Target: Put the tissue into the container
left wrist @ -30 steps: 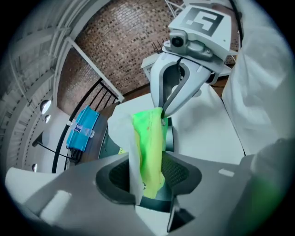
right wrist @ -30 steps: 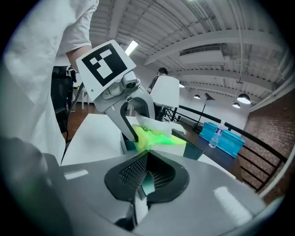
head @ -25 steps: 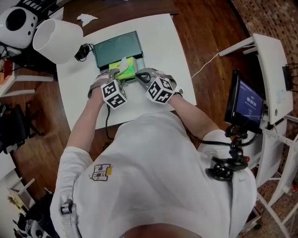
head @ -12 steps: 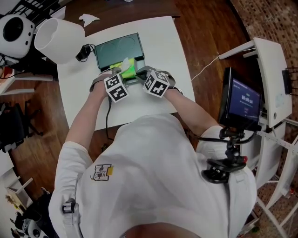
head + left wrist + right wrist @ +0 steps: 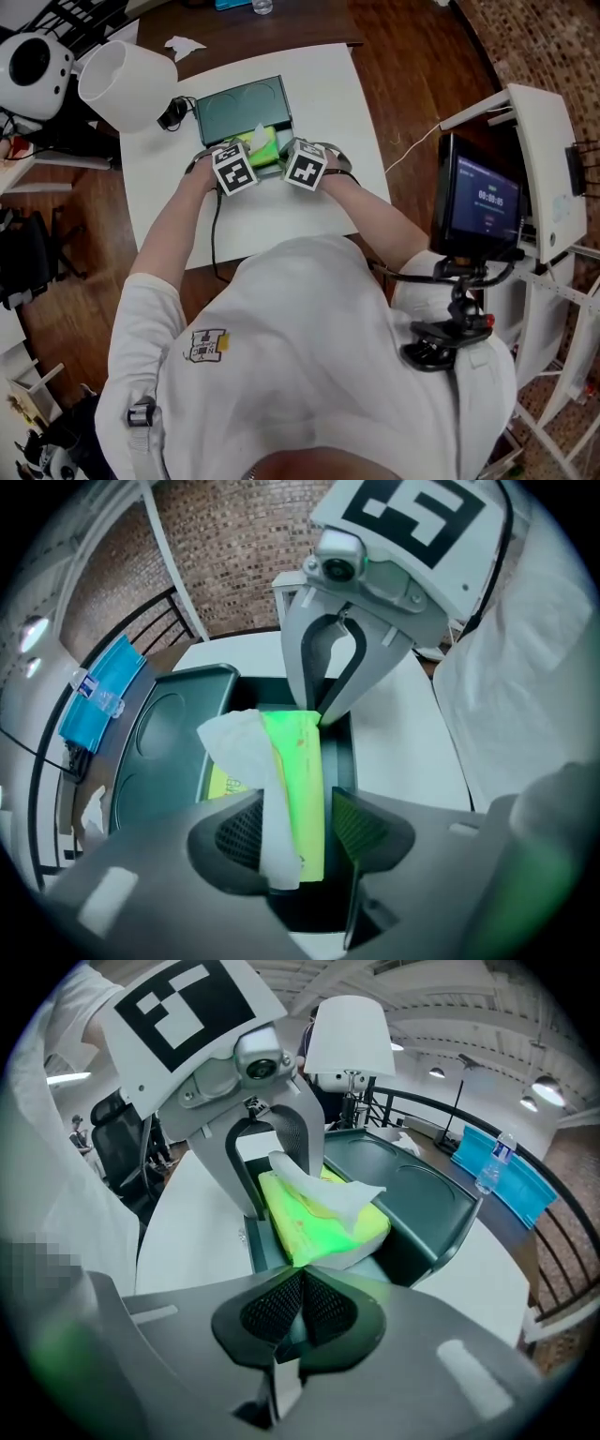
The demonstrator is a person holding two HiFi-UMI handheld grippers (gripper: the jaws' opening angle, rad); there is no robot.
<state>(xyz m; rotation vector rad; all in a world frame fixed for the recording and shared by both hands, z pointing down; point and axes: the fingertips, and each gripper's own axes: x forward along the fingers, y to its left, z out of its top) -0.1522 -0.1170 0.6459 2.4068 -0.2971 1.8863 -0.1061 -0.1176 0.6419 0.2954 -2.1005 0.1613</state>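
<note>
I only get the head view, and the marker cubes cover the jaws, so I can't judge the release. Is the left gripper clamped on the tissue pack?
Observer: No. The tissue pack is between the jaws of the left gripper, but they have just been opening and one pad stands clear of it.
Operator: And the other one?
Observer: The right gripper is shut, nothing visible between its pads, tips at the pack's end.
Operator: Where's the loose sheet?
Observer: The white tissue drapes down the pack's side, by the left gripper's other pad.
</note>
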